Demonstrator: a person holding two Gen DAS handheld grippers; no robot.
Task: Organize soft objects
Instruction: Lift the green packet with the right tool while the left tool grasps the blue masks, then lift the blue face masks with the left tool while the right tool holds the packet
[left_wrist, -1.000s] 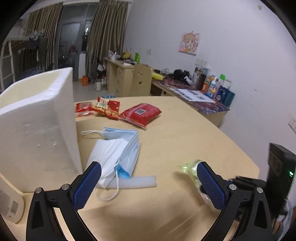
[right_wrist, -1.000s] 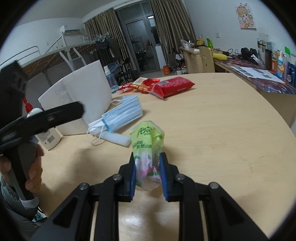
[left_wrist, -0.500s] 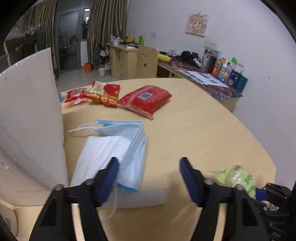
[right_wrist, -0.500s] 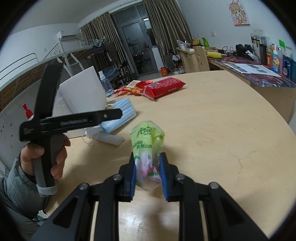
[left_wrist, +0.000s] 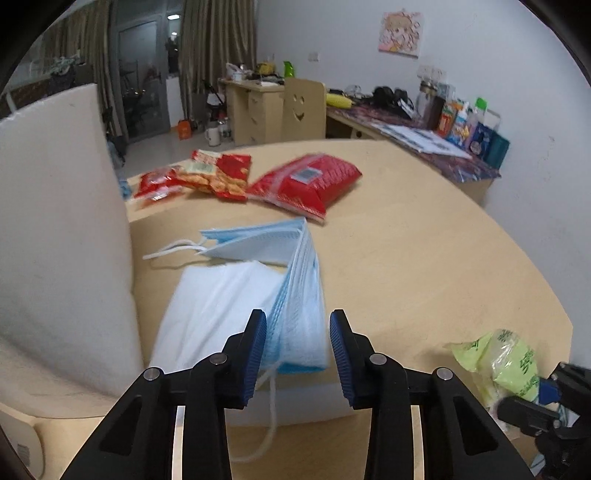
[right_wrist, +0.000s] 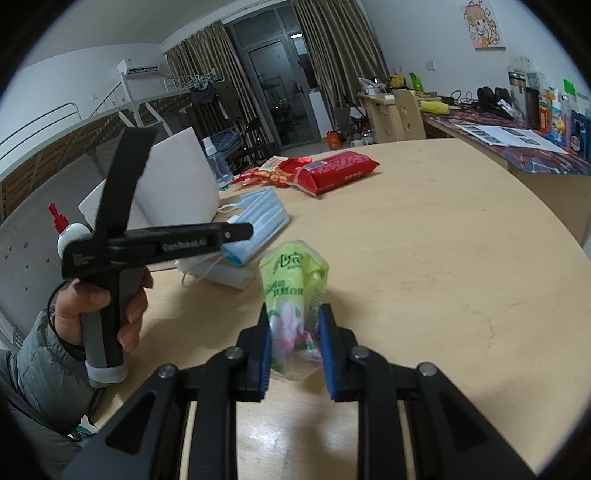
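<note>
A stack of blue face masks (left_wrist: 295, 295) lies on the round wooden table (left_wrist: 424, 258), beside a white foam box (left_wrist: 55, 240). My left gripper (left_wrist: 297, 354) is part open, its blue pads on either side of the stack's near end, apparently not pressing it. From the right wrist view the left gripper (right_wrist: 236, 232) is at the masks (right_wrist: 262, 218). My right gripper (right_wrist: 295, 350) is shut on a green tissue pack (right_wrist: 293, 288), held upright above the table. The pack also shows at lower right in the left wrist view (left_wrist: 506, 362).
A red wet-wipe pack (left_wrist: 306, 181) and red snack bags (left_wrist: 207, 177) lie farther back on the table. A white flat strip (right_wrist: 221, 273) lies under the masks' near end. A red-capped bottle (right_wrist: 70, 232) stands left of the foam box (right_wrist: 173, 181).
My left gripper has moved forward to the mask stack and narrowed its jaws around the stack's near end. My right gripper has kept hold of the tissue pack, nearly still.
</note>
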